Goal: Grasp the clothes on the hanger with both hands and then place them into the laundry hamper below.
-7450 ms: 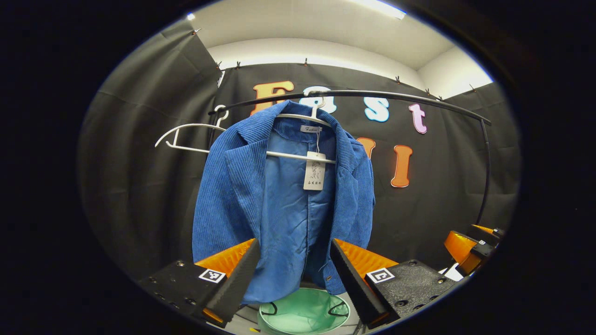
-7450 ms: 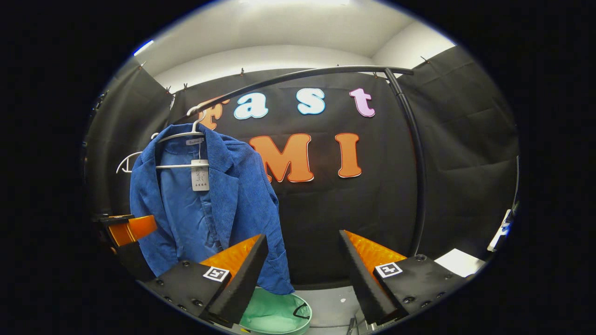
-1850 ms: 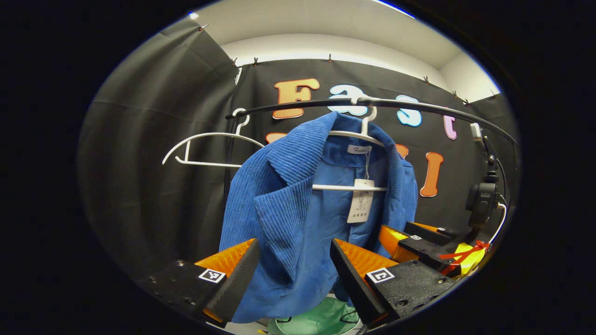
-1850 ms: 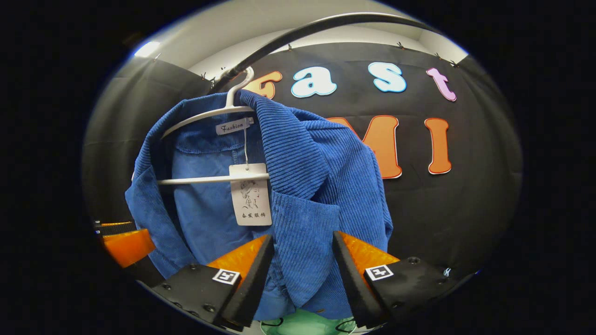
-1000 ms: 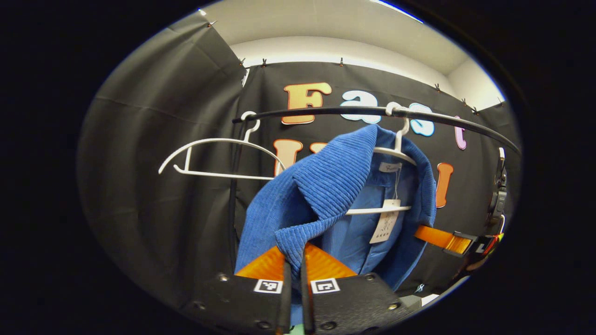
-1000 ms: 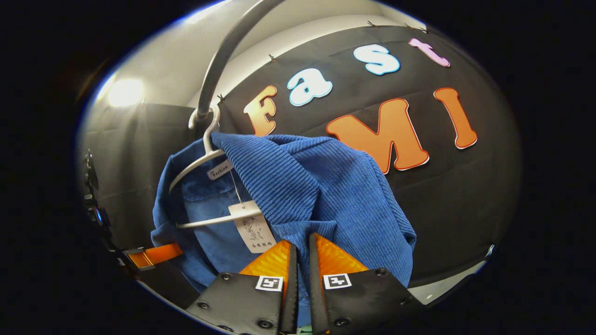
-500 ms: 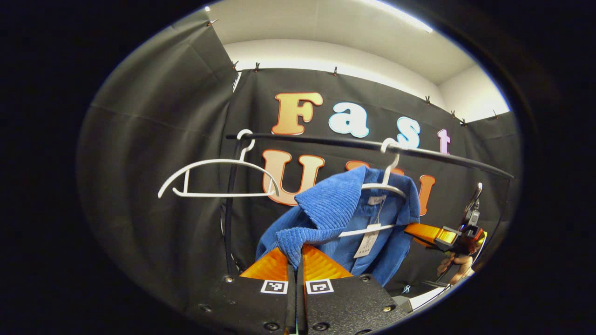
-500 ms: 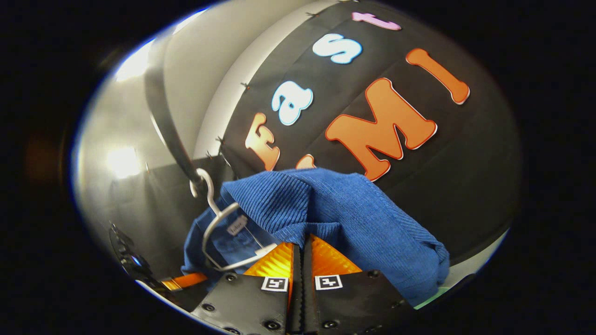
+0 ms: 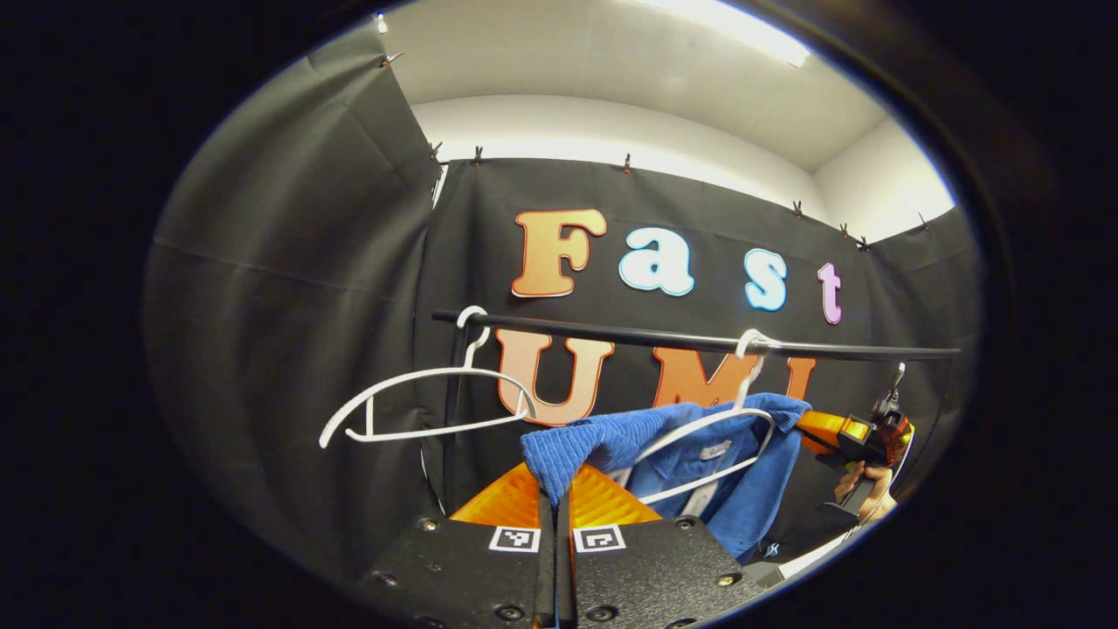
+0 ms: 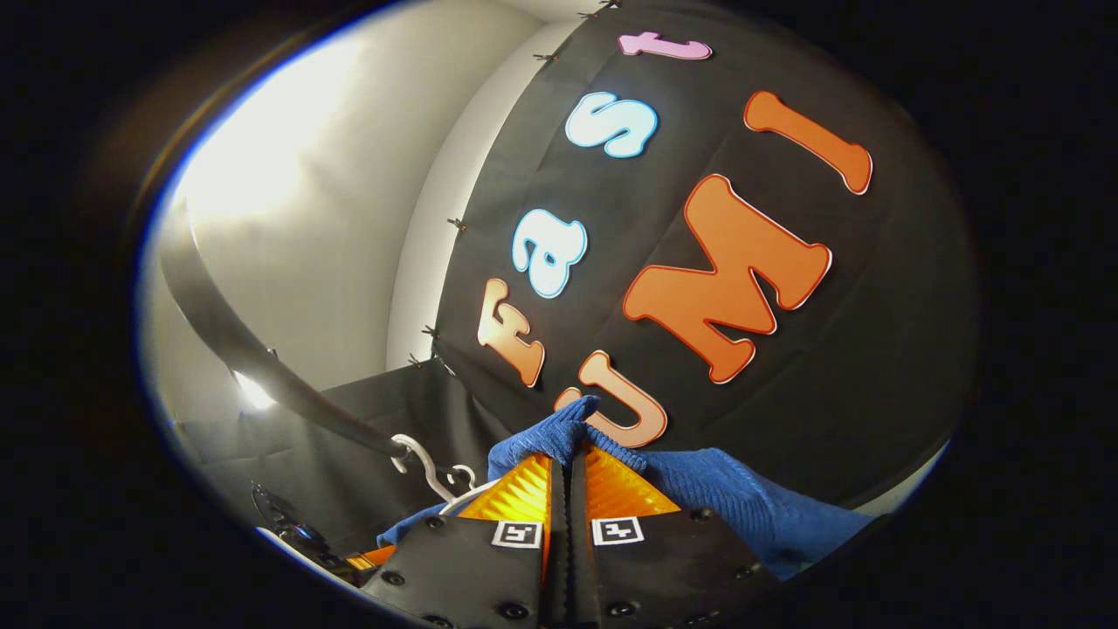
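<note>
Corduroy jacket (image 9: 699, 450) sits low at centre right of the left gripper view, draped over a white hanger (image 9: 699, 428) hooked on the rail (image 9: 664, 336). Left gripper (image 9: 556, 507) is clamped on one lapel, right gripper (image 10: 568, 489) on the other; jacket spans between them, so freeing it likely means drawing it off the hanger sideways. Left gripper view shows an empty hanger (image 9: 419, 406) at left
</note>
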### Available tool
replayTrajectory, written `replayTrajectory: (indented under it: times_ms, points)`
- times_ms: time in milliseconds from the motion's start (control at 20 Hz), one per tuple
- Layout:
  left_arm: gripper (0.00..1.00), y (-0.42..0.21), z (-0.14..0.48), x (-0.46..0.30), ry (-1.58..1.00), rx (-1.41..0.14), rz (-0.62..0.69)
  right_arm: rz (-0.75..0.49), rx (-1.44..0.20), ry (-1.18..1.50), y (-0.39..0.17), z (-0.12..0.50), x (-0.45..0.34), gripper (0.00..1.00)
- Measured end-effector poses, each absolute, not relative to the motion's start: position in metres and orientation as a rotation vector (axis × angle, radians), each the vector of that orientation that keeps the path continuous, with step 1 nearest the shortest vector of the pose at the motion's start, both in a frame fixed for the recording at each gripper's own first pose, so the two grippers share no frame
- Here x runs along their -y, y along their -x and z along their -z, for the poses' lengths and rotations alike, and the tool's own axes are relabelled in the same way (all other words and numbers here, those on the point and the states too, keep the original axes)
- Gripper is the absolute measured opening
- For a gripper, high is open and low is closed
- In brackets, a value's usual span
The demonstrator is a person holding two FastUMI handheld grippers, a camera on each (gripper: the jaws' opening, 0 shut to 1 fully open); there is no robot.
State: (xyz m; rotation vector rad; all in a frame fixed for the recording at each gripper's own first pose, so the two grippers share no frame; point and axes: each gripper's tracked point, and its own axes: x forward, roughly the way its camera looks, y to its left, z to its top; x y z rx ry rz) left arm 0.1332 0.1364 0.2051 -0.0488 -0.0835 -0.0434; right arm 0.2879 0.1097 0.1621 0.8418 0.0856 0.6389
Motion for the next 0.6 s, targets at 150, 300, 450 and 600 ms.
replayTrajectory:
  times_ms: [150,300,450,600]
  points:
    - [0.01,-0.146,-0.204,-0.162,0.064,0.074,0.019,-0.598,-0.078,-0.818,-0.299,-0.168,-0.102,0.07]
    - [0.01,-0.16,-0.192,-0.176,0.081,0.041,0.022,-0.56,-0.092,-0.786,-0.307,-0.165,-0.099,0.07]
    - [0.01,-0.171,-0.167,-0.173,0.099,-0.013,0.043,-0.507,-0.109,-0.777,-0.316,-0.157,-0.091,0.07]
    - [0.02,-0.18,-0.151,-0.168,0.1,-0.034,0.054,-0.472,-0.137,-0.786,-0.322,-0.142,-0.087,0.07]
